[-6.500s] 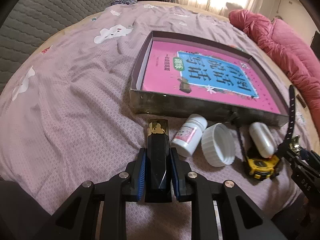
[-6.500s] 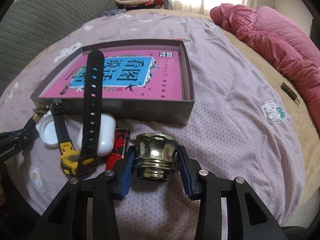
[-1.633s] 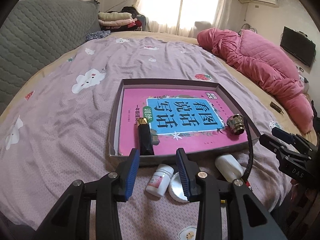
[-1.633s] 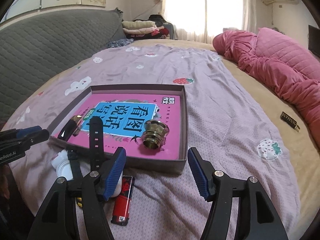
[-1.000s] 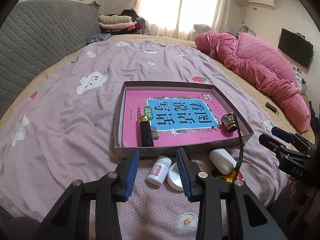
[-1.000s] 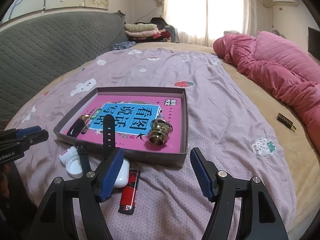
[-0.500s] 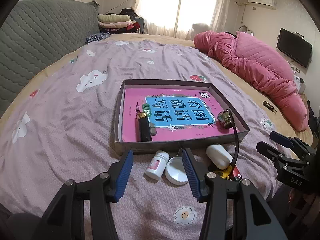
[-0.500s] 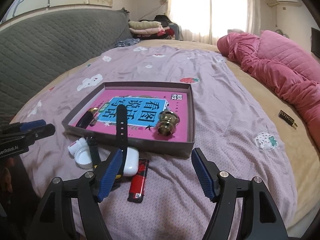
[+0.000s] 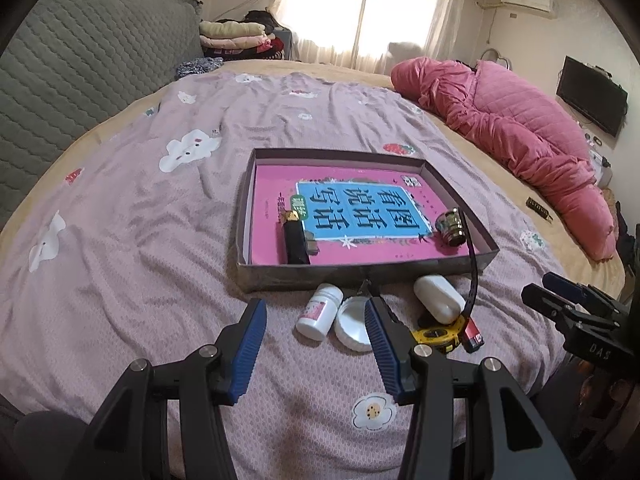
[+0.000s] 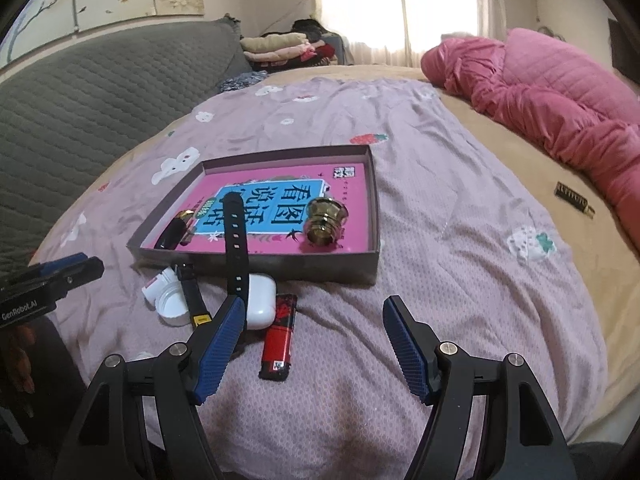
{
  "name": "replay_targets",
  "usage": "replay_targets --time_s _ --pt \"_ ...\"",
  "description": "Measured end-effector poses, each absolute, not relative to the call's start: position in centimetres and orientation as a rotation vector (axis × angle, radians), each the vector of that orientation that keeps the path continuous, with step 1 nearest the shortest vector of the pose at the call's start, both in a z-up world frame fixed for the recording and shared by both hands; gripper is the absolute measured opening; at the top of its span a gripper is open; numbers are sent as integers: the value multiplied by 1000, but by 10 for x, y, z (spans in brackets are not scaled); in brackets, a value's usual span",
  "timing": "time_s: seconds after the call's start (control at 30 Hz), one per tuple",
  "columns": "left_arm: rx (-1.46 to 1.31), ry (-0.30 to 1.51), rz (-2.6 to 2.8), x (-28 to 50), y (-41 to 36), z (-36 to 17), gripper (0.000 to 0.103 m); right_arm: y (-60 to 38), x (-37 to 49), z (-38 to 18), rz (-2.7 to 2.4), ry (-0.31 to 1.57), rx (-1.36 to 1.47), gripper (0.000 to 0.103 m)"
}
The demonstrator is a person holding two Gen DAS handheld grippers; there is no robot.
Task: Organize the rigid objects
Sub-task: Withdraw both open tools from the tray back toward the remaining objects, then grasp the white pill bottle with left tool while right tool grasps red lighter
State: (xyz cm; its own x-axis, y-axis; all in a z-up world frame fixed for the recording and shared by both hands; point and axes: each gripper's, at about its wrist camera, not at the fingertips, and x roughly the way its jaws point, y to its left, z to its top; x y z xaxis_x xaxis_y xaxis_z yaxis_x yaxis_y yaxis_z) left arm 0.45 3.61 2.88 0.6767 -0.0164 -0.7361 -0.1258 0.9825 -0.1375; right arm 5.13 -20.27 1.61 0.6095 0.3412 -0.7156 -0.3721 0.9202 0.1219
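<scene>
A shallow box [image 9: 360, 270] with a pink book in its bottom lies on the bed. In it rest a black-and-gold lighter [image 9: 295, 240] and a brass knob [image 9: 451, 229]. On the sheet before the box lie a white pill bottle [image 9: 320, 312], a white lid [image 9: 352, 324], a white earbud case [image 10: 262, 300], a yellow watch [image 9: 438, 334] with its black strap [image 10: 234, 240] standing up, and a red lighter [image 10: 280, 332]. My left gripper [image 9: 314, 303] hangs open above bottle and lid, holding nothing. My right gripper [image 10: 313, 300] is open and empty, right of the red lighter.
A pink quilt [image 9: 520, 132] is heaped along the bed's right side. A grey padded headboard [image 9: 80, 64] runs along the left. A small dark tag [image 10: 574, 198] lies on the beige sheet at right. Folded clothes [image 10: 280, 50] sit at the far end.
Earlier my left gripper held the black lighter and my right the brass knob; both now lie in the box. Both grippers have drawn back from the box, and the left jaws have widened.
</scene>
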Motion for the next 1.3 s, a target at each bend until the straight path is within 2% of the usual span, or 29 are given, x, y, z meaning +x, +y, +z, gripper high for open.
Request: replay_targets --time_s 1.3 --pt "-142 1034 102 40 37 -37 51 -170 60 -35 441 991 -133 73"
